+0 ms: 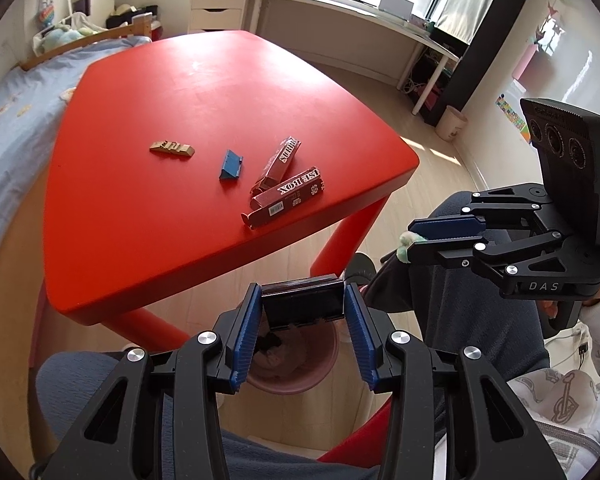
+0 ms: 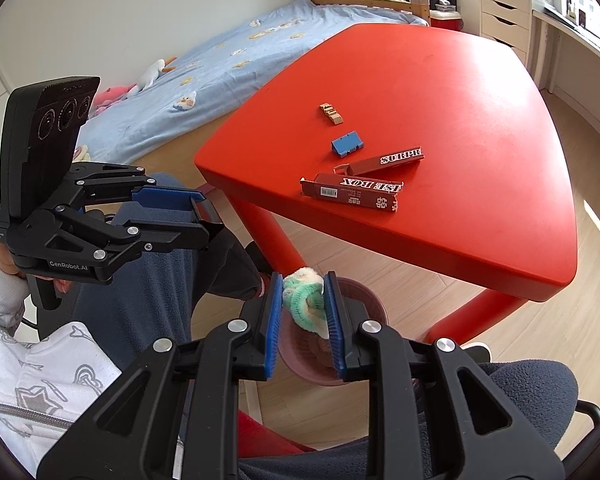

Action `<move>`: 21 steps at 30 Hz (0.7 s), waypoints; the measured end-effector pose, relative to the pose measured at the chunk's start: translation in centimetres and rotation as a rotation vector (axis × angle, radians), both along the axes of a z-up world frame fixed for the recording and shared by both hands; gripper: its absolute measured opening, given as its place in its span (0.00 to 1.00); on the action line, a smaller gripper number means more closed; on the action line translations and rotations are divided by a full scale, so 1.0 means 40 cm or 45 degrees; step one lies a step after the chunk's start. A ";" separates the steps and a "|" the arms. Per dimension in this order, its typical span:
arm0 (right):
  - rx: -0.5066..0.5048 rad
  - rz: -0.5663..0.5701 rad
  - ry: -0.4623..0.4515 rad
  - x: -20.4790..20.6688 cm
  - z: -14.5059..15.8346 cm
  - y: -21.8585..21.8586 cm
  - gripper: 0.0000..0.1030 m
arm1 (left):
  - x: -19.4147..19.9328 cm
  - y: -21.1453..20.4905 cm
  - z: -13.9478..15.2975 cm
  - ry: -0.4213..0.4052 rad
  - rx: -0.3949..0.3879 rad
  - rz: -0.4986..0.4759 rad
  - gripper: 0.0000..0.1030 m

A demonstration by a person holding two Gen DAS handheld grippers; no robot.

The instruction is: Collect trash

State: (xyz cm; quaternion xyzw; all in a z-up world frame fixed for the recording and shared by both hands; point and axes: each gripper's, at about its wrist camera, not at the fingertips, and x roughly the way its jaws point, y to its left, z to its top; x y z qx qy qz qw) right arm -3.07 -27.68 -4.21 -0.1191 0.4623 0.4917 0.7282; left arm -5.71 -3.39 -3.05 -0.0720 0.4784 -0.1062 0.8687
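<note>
My left gripper [image 1: 302, 292] has a small black box [image 1: 302, 304] between its blue pads, which touch both of its sides, right above a pink bin [image 1: 324, 364] on the floor. My right gripper [image 2: 303, 280] is shut on a crumpled green-and-white wad [image 2: 304, 300] over the same bin [image 2: 370, 300]. Each gripper shows from the side in the other view: the right gripper [image 1: 408, 242], the left gripper [image 2: 212, 214]. On the red table [image 1: 220, 80] lie two red cartons [image 1: 278, 164] [image 1: 288, 196], a blue piece [image 1: 231, 165] and a tan block [image 1: 172, 149].
The bin stands beside a red table leg [image 2: 472, 312], between a seated person's knees [image 1: 480, 312]. A bed [image 2: 220, 64] runs along the table's far side. White drawers [image 1: 218, 4] and a long desk [image 1: 340, 12] stand under the window. A small pale bin [image 1: 452, 122] sits by the desk.
</note>
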 end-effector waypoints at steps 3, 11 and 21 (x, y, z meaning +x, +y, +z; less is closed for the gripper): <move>-0.007 -0.028 -0.008 0.005 -0.005 -0.003 0.67 | -0.003 0.007 0.001 -0.018 0.008 0.026 0.79; -0.006 -0.061 -0.019 0.016 0.000 -0.016 0.93 | 0.001 0.045 0.010 -0.035 0.039 0.130 0.93; -0.011 -0.056 -0.009 0.018 0.000 -0.013 0.95 | 0.006 0.057 0.010 -0.032 0.035 0.149 0.93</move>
